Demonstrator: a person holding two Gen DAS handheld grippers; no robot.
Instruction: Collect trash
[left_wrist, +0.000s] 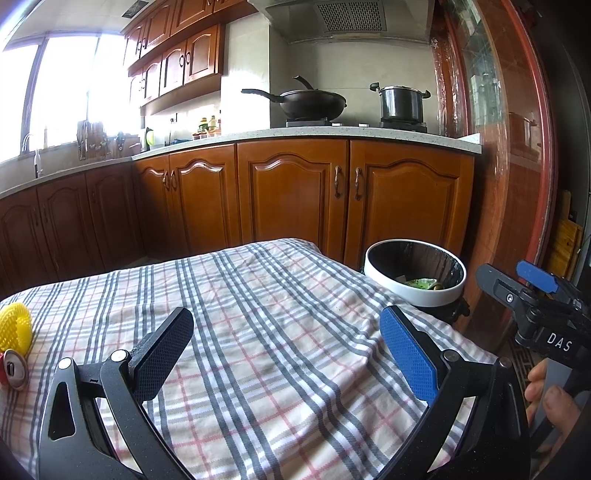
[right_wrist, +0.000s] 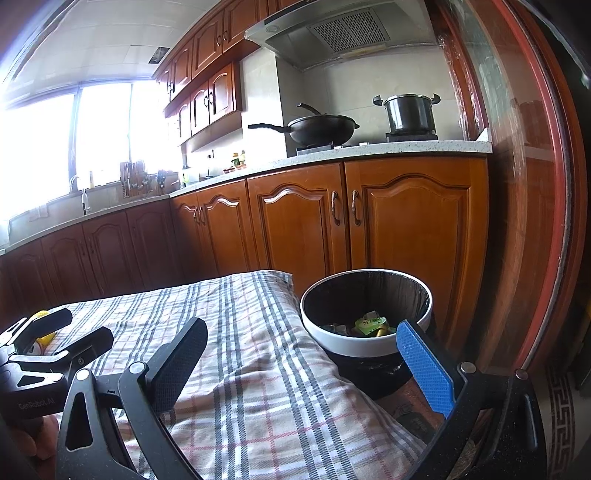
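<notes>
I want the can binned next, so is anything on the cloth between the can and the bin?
Nothing visible. From the can beside the yellow mesh at the table's left edge, bare checked cloth runs to the bin off its right corner.

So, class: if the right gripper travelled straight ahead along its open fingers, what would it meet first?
Probably the trash bin. The right gripper points past the checked cloth's edge toward the bin's white rim, with nothing between, though depth is hard to judge.
</notes>
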